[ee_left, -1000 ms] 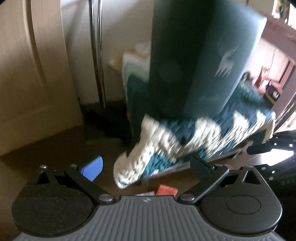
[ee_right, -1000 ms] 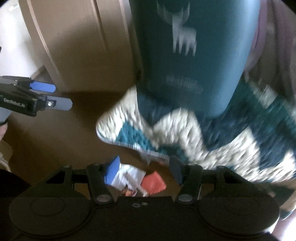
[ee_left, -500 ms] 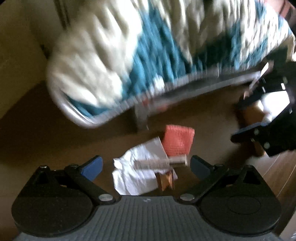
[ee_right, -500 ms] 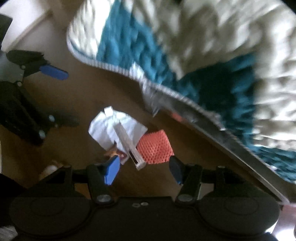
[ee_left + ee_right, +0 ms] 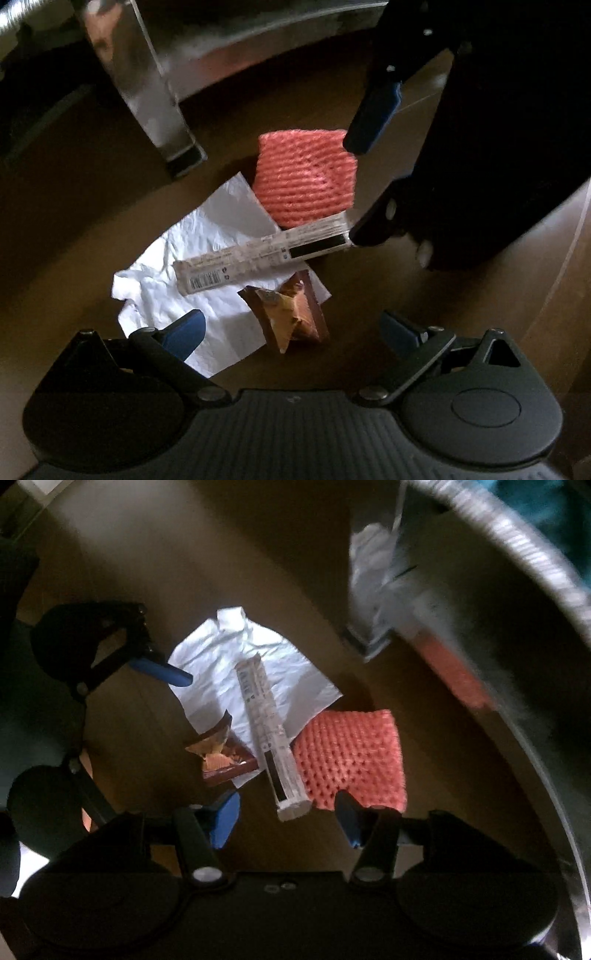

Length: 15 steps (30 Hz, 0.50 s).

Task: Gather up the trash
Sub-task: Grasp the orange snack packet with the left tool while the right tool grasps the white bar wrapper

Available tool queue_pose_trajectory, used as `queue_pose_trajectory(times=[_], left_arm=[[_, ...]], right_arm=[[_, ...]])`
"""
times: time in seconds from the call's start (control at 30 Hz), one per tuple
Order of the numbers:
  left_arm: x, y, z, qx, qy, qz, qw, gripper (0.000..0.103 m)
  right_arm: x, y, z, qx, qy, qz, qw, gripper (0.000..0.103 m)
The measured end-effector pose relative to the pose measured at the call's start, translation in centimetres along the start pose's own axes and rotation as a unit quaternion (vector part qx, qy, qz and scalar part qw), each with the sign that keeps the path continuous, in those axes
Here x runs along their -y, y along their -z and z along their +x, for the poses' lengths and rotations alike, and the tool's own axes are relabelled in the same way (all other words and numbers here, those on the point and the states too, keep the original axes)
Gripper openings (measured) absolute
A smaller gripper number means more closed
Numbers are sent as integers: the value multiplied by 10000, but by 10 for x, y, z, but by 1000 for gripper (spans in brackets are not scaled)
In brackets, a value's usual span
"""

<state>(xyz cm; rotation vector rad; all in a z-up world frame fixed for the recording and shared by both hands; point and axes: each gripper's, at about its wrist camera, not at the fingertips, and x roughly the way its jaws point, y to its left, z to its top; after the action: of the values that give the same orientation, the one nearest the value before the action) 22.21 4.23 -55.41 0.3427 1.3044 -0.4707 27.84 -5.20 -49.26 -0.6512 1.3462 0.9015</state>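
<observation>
My right gripper [image 5: 286, 818] is spread wide and holding nothing, with the near end of the long narrow box [image 5: 269, 734] lying just ahead between the fingers; my left gripper [image 5: 291, 330] is also wide and empty, brown snack wrapper [image 5: 291, 314] just ahead of its gap. Around the box: crumpled white paper [image 5: 236, 657] under it, wrapper touching its left side, pink foam net [image 5: 351, 753] against its right side, chrome chair leg [image 5: 373, 627] beyond, well apart. Box lies flat on the brown floor [image 5: 155, 554], long axis running away from my right jaws, tilted slightly left.
</observation>
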Motion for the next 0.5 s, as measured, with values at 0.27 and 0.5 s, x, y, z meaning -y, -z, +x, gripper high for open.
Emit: queue_pose_trajectory(times=[0.27, 0.5], left_arm=[[3, 2, 26, -136, 30, -213, 9997, 81], [3, 4, 40, -276, -130, -294, 9991, 60]], right_arm=[[-2, -20, 41, -173, -130, -271, 9994, 34], [-9, -25, 57, -221, 12, -373, 9991, 35]])
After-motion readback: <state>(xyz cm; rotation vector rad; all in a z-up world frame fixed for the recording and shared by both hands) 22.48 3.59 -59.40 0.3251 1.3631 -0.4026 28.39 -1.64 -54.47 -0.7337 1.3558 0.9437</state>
